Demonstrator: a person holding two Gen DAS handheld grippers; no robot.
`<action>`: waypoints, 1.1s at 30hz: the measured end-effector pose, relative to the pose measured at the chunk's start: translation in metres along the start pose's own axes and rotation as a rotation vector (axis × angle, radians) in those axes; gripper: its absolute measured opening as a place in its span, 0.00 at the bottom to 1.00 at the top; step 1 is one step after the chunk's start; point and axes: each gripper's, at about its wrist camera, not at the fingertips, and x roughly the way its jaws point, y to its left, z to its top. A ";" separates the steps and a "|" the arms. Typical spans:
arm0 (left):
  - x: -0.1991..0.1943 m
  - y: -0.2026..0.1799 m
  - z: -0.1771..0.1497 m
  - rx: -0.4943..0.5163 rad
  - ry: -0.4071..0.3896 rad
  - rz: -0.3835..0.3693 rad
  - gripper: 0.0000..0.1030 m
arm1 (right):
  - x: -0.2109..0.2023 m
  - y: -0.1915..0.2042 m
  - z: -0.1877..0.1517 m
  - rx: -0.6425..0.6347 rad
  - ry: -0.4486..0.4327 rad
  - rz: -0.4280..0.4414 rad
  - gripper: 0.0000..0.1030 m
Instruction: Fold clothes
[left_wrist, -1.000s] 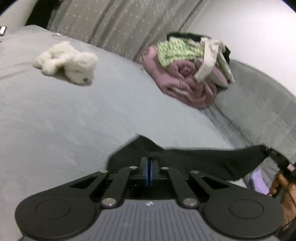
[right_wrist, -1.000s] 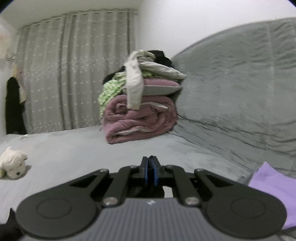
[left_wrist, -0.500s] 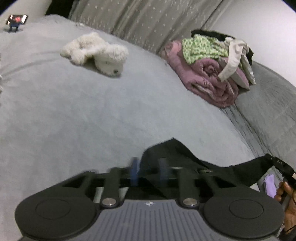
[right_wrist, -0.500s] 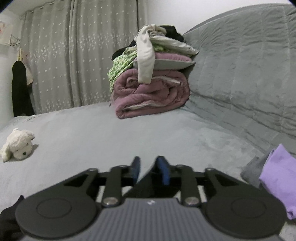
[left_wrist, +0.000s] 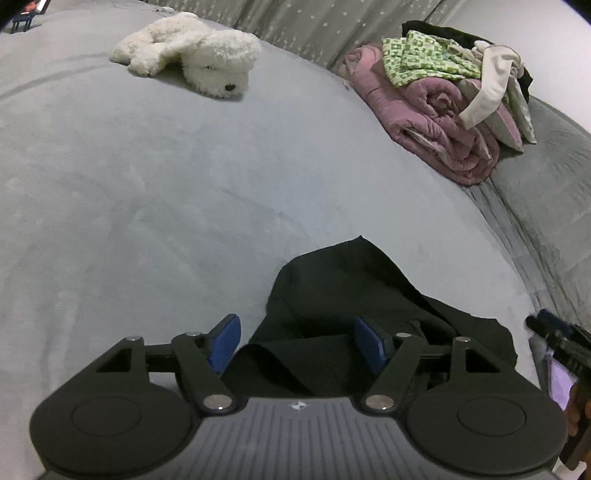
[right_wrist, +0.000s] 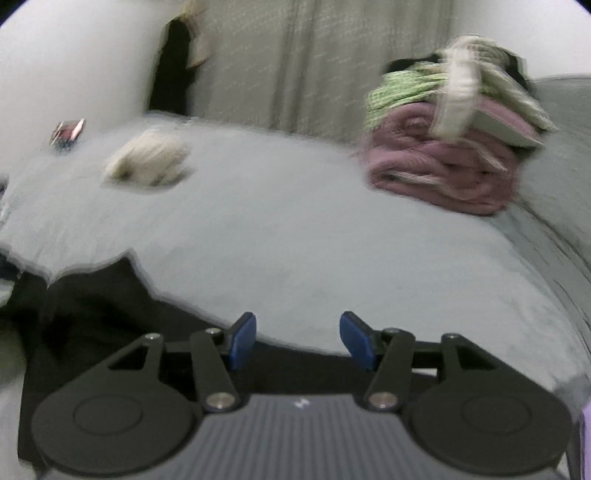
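The left gripper (left_wrist: 297, 343) has its fingers (left_wrist: 224, 341) spread wide, their blue pads facing each other with nothing clamped between them. Below and between them lies the black garment (left_wrist: 354, 295), a soft, matte cloth rumpled into loose folds, with one rounded flap reaching forward over the bed (left_wrist: 147, 184). The right gripper (right_wrist: 297, 341) also stands wide, its blue-padded fingers (right_wrist: 243, 339) apart and empty; the same dark cloth lies under it and spreads to its left, its edge ragged from motion blur.

The bed is covered in a smooth grey, short-napped fabric with faint creases. At the far side lies a fluffy white plush dog (left_wrist: 192, 55), on its side. To the right is a rolled, quilted pink blanket (left_wrist: 436, 125), with a green-and-white patterned cloth (left_wrist: 421, 59) and a cream strap-like piece (left_wrist: 487, 92) heaped on top. Behind runs a pale dotted curtain (left_wrist: 314, 22). At the right edge of the left wrist view, a lilac cloth (left_wrist: 559, 380) shows in a narrow strip.
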 end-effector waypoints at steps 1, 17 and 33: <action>0.002 -0.003 -0.002 0.017 -0.004 0.008 0.65 | 0.003 0.009 -0.002 -0.042 0.012 -0.002 0.50; -0.031 -0.004 0.007 0.095 -0.152 0.013 0.00 | 0.025 0.026 -0.009 -0.116 0.032 -0.122 0.04; -0.009 -0.004 0.006 0.049 -0.057 -0.026 0.61 | 0.010 0.005 0.002 -0.062 -0.017 -0.115 0.08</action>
